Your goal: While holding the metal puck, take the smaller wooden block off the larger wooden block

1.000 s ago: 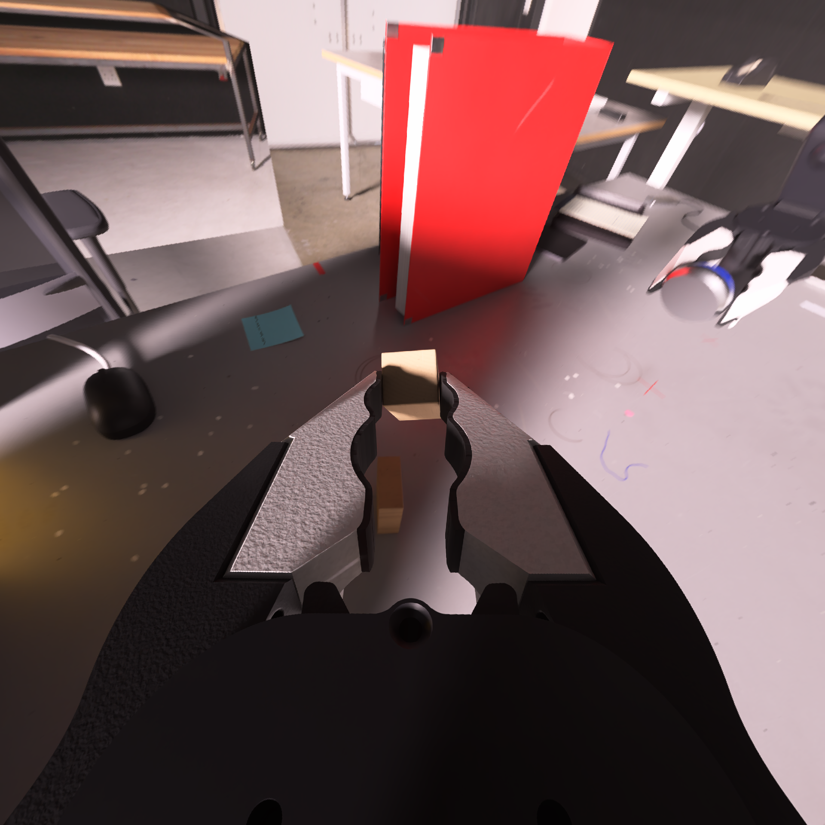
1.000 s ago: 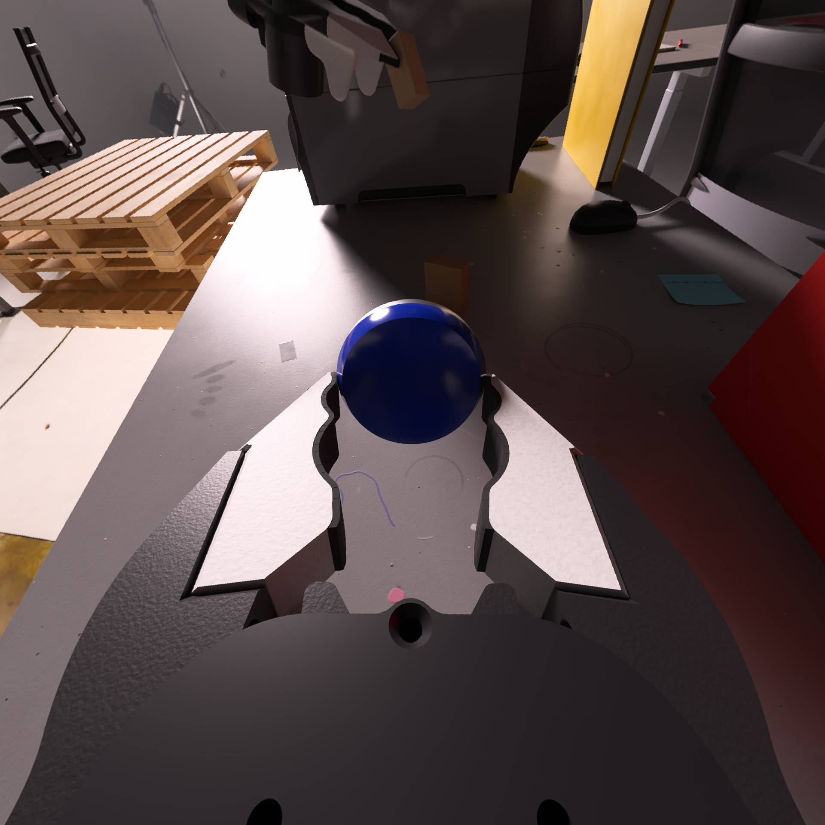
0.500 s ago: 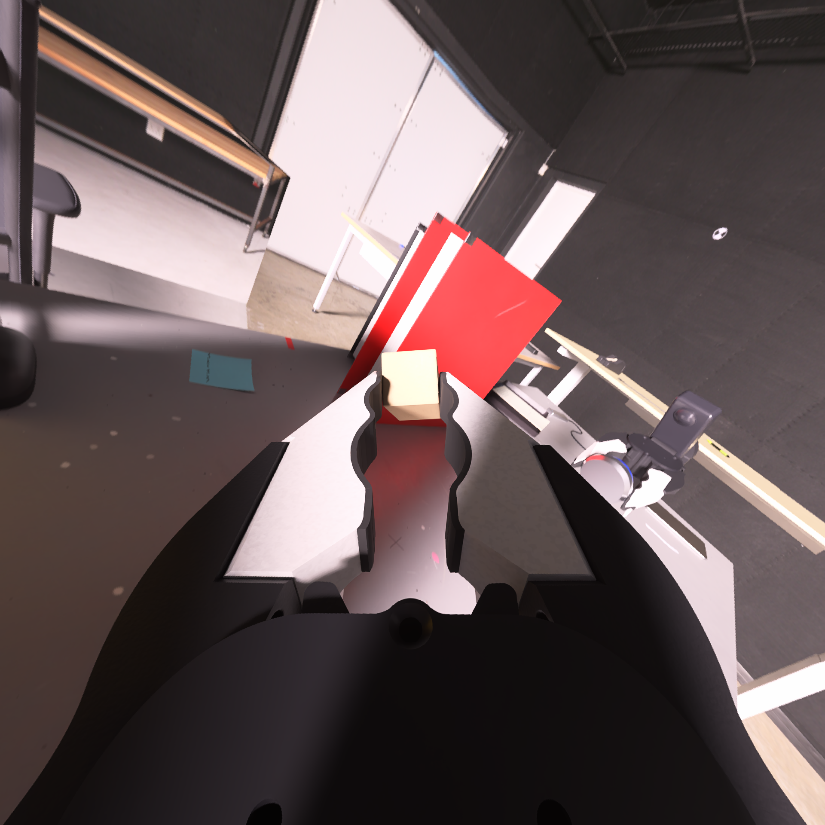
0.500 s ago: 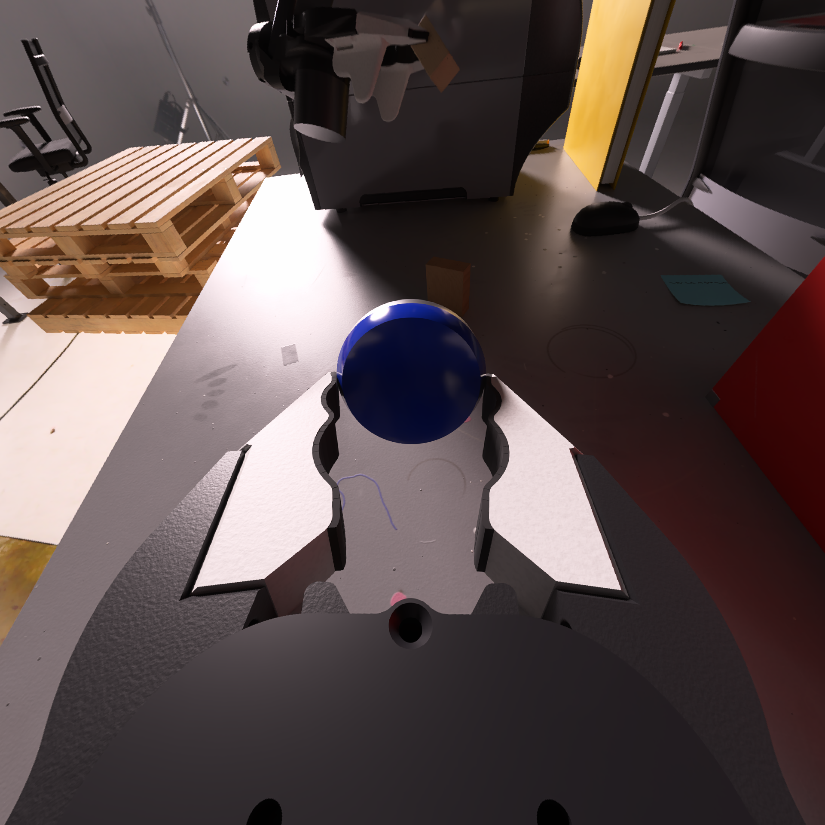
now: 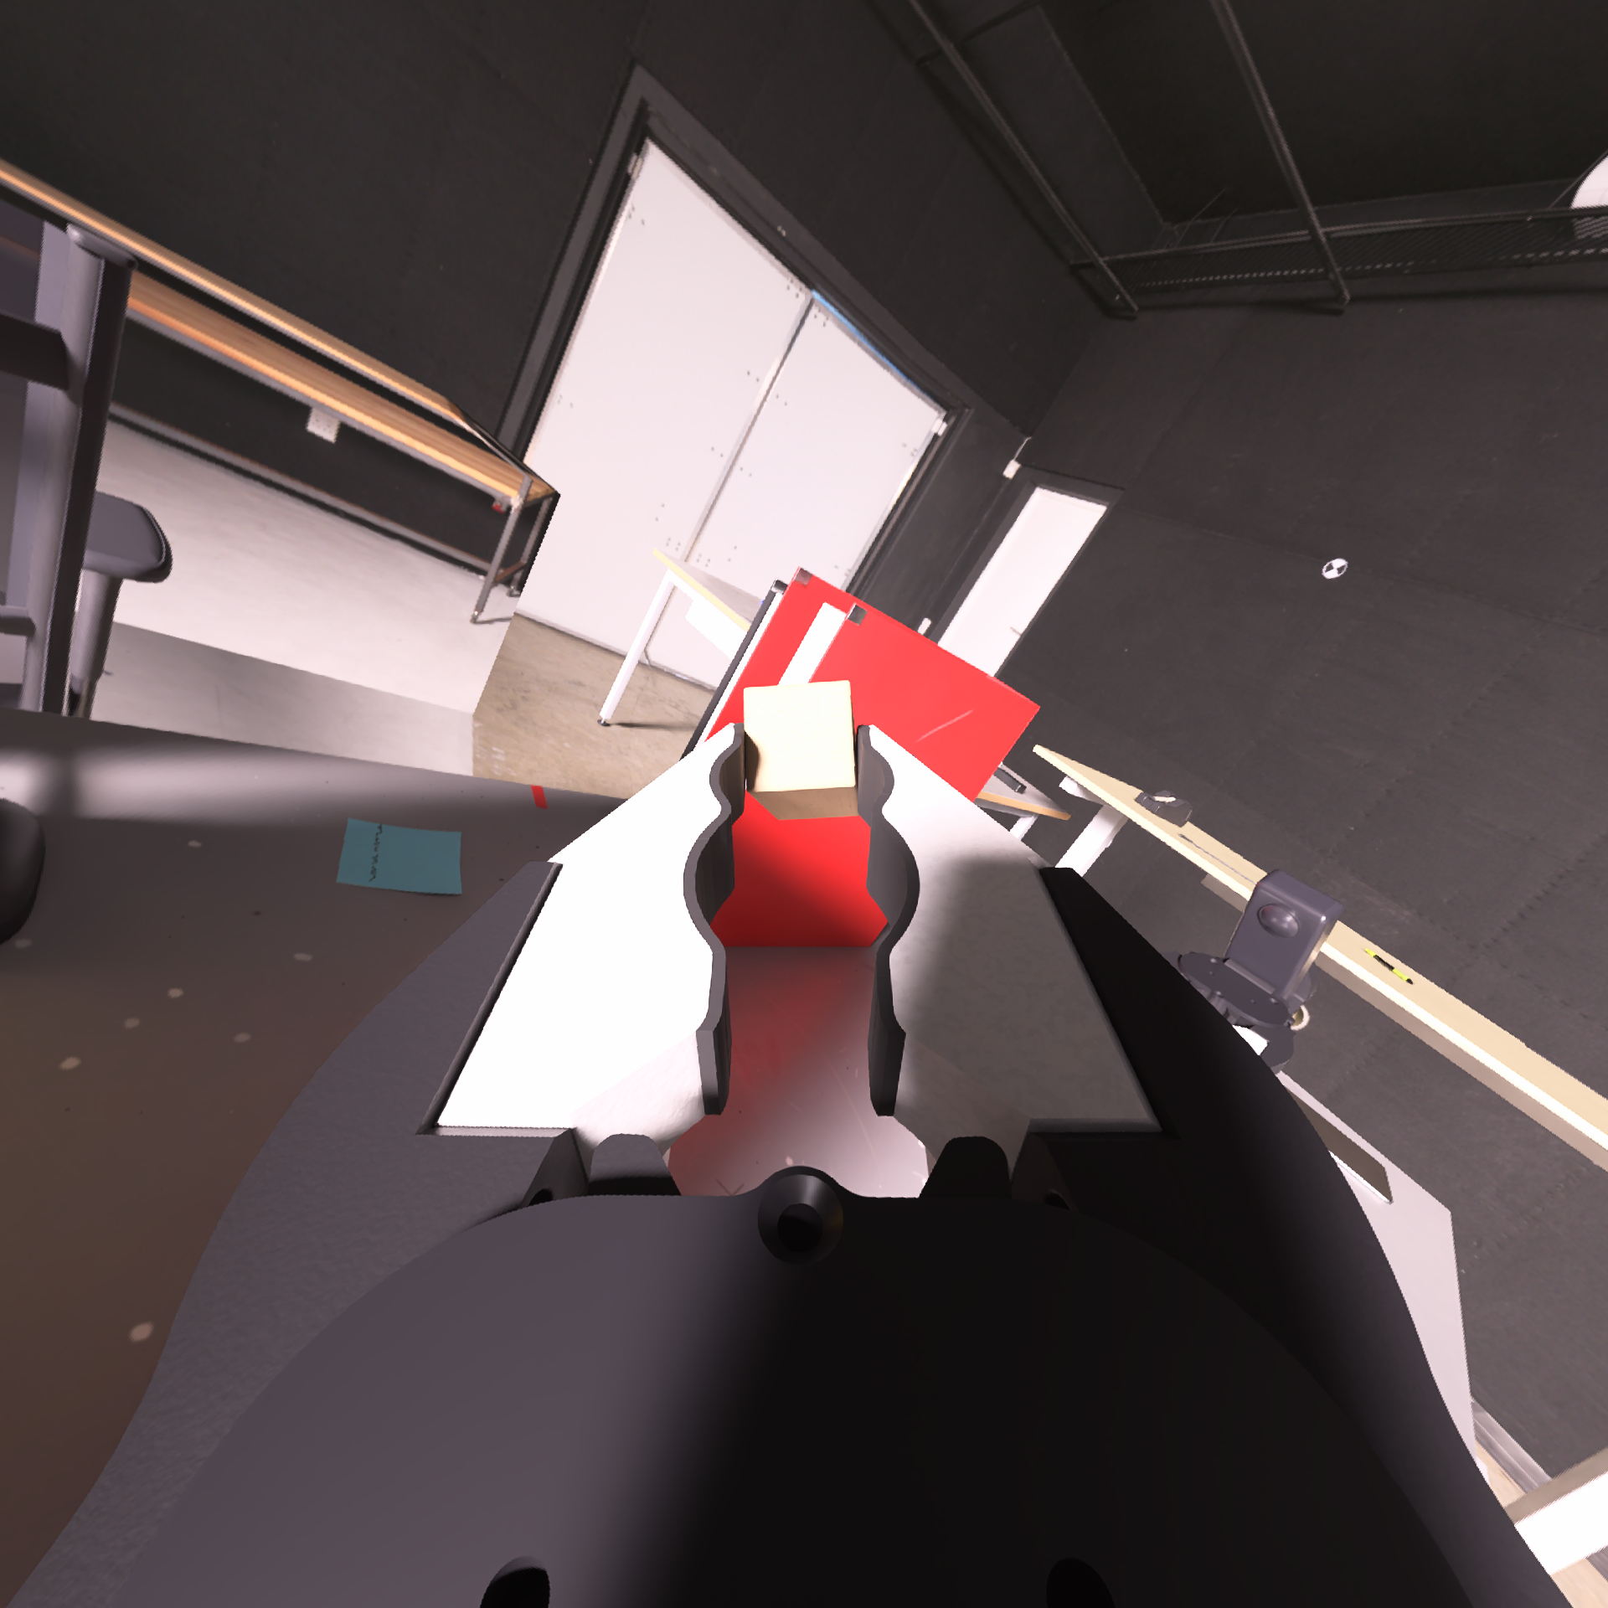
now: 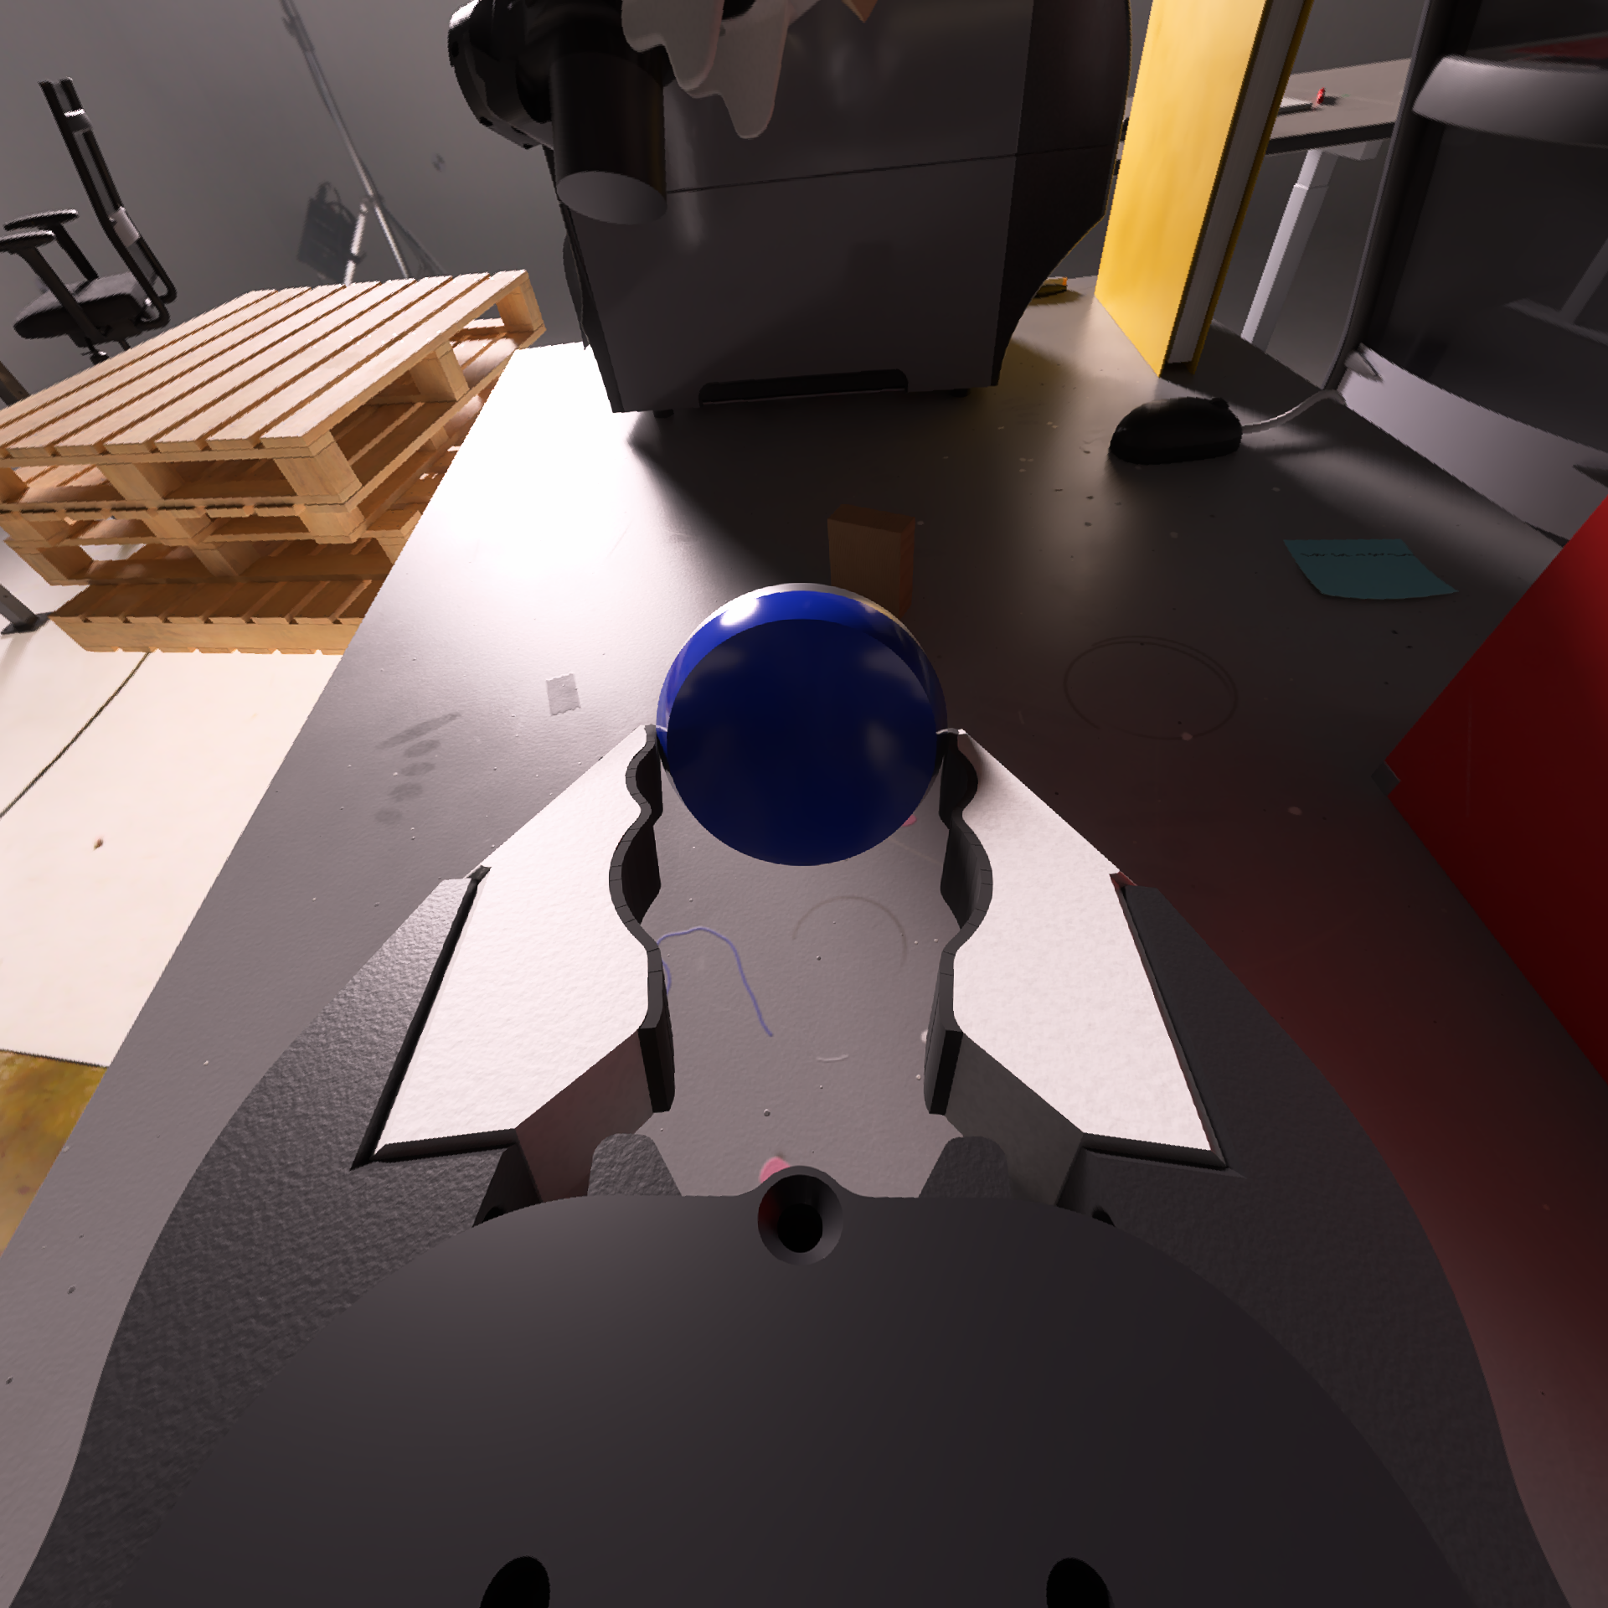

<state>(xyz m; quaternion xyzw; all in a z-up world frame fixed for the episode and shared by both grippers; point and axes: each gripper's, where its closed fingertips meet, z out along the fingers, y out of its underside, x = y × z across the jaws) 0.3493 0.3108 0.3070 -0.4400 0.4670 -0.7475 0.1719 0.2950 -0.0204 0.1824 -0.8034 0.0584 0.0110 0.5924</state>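
Note:
My left gripper [image 5: 800, 750] is shut on the smaller wooden block [image 5: 796, 740], a pale cube held at the fingertips, high above the table and tilted upward. My right gripper [image 6: 800, 740] is shut on the metal puck [image 6: 800, 726], whose round blue face points at the camera, held just above the table. The larger wooden block [image 6: 872, 550] stands upright on the dark table beyond the puck, with nothing on top. The left gripper shows at the top edge of the right wrist view [image 6: 740, 61]; the right gripper shows far off in the left wrist view [image 5: 1253, 966].
A red folder [image 5: 879, 696] stands on the table, also at the right edge of the right wrist view [image 6: 1531, 783]. A teal note [image 6: 1366, 567], a black mouse [image 6: 1175, 428], a grey machine [image 6: 827, 200] and a yellow panel [image 6: 1175, 165] lie beyond. Wooden pallets [image 6: 244, 452] sit off the left edge.
My left gripper has risen and tilted upward with the smaller block, so the larger block has left its view. My right gripper has held almost still with the puck.

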